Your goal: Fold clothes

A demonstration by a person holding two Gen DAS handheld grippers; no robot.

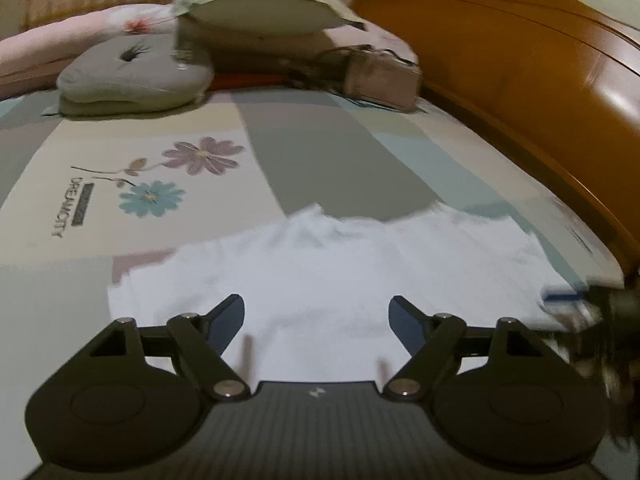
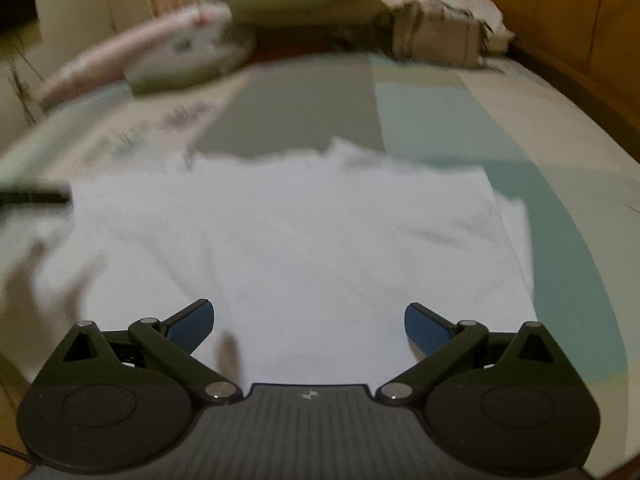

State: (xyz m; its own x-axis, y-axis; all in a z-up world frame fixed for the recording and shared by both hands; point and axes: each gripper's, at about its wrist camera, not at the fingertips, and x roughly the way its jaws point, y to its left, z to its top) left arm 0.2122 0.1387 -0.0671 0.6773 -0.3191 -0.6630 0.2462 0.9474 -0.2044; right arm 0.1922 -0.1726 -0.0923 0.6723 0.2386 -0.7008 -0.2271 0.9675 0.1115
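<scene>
A white garment (image 1: 340, 264) lies spread flat on the bed, its far edge uneven. In the left wrist view my left gripper (image 1: 317, 306) hovers over the garment's near part, open, with only white cloth showing beneath the gap between its blue pads. In the right wrist view the same white garment (image 2: 280, 240) fills the middle, with a folded layer along its right side. My right gripper (image 2: 309, 310) is open above the near edge and holds nothing. A blurred dark shape with a blue strip (image 1: 568, 300) sits at the garment's right edge.
The bed sheet (image 1: 312, 148) has grey, cream and pale blue panels and printed flowers (image 1: 200, 156). Pillows (image 1: 256, 4), a grey cushion (image 1: 132, 76) and a folded pile (image 1: 380, 76) line the far end. A wooden headboard (image 1: 520, 60) runs along the right.
</scene>
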